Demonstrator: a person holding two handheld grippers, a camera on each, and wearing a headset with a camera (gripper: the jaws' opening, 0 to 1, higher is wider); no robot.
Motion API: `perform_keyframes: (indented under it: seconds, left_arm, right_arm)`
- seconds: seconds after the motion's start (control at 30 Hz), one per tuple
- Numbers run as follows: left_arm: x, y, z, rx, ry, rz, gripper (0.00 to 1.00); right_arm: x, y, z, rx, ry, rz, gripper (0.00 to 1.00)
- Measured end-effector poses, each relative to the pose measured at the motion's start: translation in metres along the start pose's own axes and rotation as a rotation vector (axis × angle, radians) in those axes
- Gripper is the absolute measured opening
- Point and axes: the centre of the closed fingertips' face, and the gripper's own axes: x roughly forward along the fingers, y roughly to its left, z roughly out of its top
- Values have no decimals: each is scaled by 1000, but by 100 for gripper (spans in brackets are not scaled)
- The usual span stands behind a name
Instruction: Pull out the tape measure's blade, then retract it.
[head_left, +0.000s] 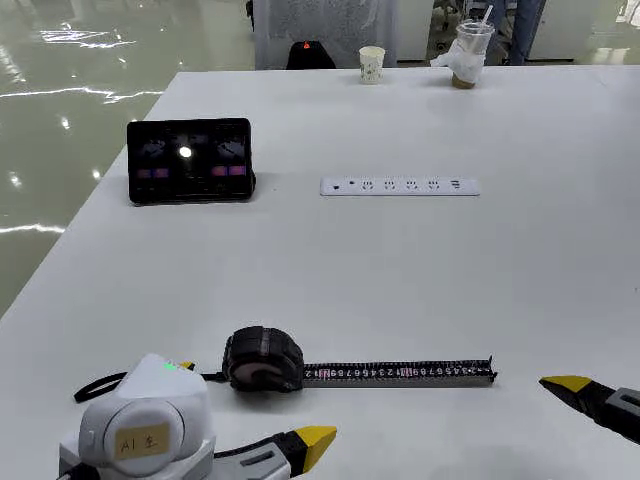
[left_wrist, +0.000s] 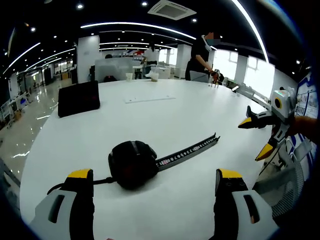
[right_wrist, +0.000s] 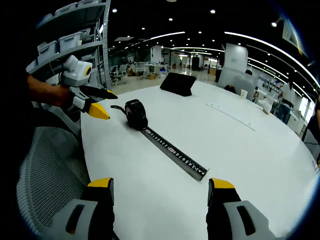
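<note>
A black tape measure (head_left: 263, 359) lies on the white table (head_left: 400, 260), its blade (head_left: 400, 372) pulled out to the right and lying flat. In the left gripper view the case (left_wrist: 132, 164) sits just ahead between the open jaws of my left gripper (left_wrist: 155, 182), untouched. The left gripper (head_left: 300, 445) is at the bottom left of the head view, near the case. My right gripper (right_wrist: 160, 190) is open, just short of the blade's end (right_wrist: 199, 172); one yellow fingertip (head_left: 567, 384) shows at the right edge in the head view. Neither gripper holds anything.
A dark tablet (head_left: 190, 160) stands at the left, a white power strip (head_left: 400, 186) lies mid-table, and a paper cup (head_left: 371, 64) and a plastic cup (head_left: 468, 55) stand at the far edge. A mesh chair (right_wrist: 45, 175) is beside the table's near edge.
</note>
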Motion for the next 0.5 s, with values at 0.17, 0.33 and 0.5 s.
perform_keyframes:
  seconds: [0.17,0.33,0.5]
  left_arm:
    - [9,6,7,-9,-8,16,99]
    - [17,10,11,-21,-13,23,98]
    - [25,13,13,-33,-13,33,97]
  right_arm:
    - [3,-9,0,-35,12,18,73]
    - [5,-19,-1,-63,24,29,69]
    - [7,-28,1,-92,26,37,65]
